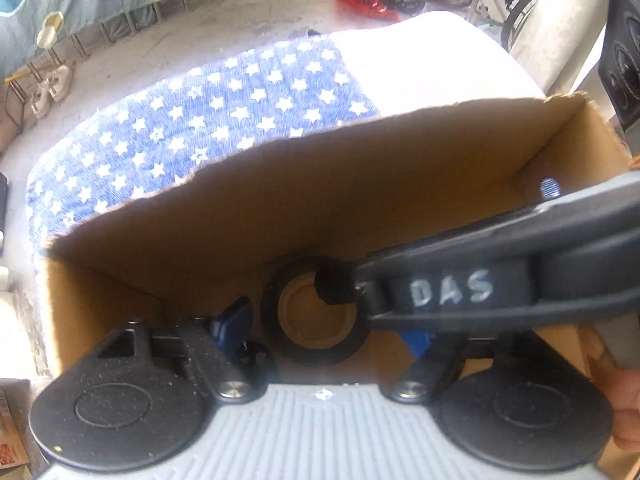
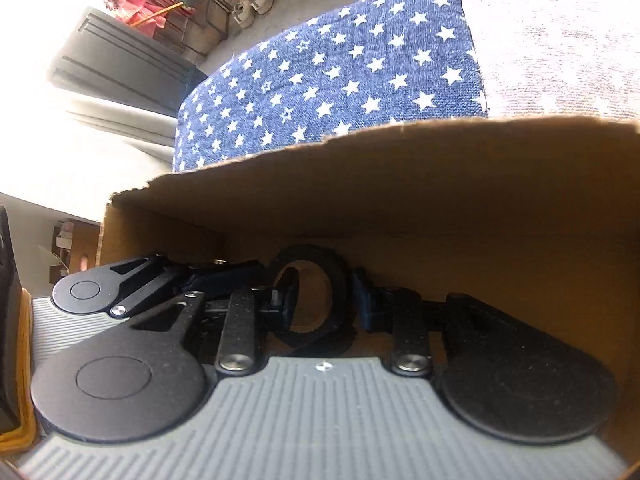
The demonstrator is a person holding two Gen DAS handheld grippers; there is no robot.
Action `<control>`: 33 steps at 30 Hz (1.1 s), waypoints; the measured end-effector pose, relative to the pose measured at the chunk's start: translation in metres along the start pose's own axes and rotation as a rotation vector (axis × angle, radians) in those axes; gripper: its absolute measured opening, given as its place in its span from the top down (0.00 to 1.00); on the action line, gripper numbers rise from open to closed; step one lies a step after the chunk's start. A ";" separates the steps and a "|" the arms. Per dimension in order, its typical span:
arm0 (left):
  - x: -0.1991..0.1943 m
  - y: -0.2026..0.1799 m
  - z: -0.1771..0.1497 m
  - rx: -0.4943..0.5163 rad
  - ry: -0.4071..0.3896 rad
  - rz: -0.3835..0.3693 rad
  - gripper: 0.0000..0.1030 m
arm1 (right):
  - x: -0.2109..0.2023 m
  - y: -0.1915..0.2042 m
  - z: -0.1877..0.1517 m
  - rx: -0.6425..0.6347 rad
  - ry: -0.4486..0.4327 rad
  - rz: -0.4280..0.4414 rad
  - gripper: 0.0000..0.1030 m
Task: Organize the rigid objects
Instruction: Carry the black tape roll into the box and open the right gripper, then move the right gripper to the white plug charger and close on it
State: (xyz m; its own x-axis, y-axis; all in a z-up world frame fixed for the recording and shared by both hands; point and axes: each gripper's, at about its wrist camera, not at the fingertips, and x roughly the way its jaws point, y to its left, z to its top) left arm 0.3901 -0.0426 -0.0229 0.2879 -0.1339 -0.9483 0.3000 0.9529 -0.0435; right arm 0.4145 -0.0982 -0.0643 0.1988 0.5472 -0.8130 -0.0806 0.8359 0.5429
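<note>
Both tongs dip into the cardboard box. The black tape roll sits on the box floor. Left tongs stand apart around it; right tongs straddle its wall, slightly apart.

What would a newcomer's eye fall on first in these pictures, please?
The brown cardboard box that fills the middle, with a black tape roll at its bottom. Both the left gripper and the right gripper reach down into it around the roll. Behind the box lies a blue star-patterned cloth.
</note>
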 end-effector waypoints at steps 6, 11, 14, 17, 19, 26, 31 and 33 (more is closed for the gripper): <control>-0.052 -0.004 -0.014 -0.015 -0.072 -0.012 0.22 | -0.058 0.004 -0.018 0.010 -0.106 0.074 0.69; -0.117 -0.011 -0.045 0.006 -0.180 -0.022 0.22 | -0.135 0.007 -0.064 -0.037 -0.233 0.166 0.69; -0.155 -0.022 -0.077 0.036 -0.260 -0.037 0.18 | -0.181 0.003 -0.104 -0.070 -0.318 0.213 0.67; -0.183 -0.037 -0.117 0.061 -0.333 -0.066 0.17 | -0.211 -0.002 -0.153 -0.089 -0.392 0.243 0.63; -0.195 -0.053 -0.147 0.085 -0.361 -0.089 0.17 | -0.219 -0.012 -0.186 -0.093 -0.429 0.243 0.61; -0.189 -0.114 -0.239 0.161 -0.451 -0.159 0.17 | -0.190 -0.048 -0.271 -0.011 -0.437 0.208 0.60; -0.153 -0.143 -0.263 0.169 -0.445 -0.159 0.20 | -0.152 -0.055 -0.294 0.019 -0.403 0.191 0.60; -0.133 -0.148 -0.265 0.162 -0.425 -0.149 0.24 | -0.139 -0.056 -0.298 0.021 -0.386 0.183 0.60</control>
State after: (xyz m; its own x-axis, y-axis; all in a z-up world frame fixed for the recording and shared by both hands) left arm 0.0664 -0.0938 0.0265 0.5671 -0.3972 -0.7215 0.4945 0.8648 -0.0873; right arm 0.1007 -0.2083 -0.0438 0.5340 0.6275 -0.5667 -0.1292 0.7229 0.6787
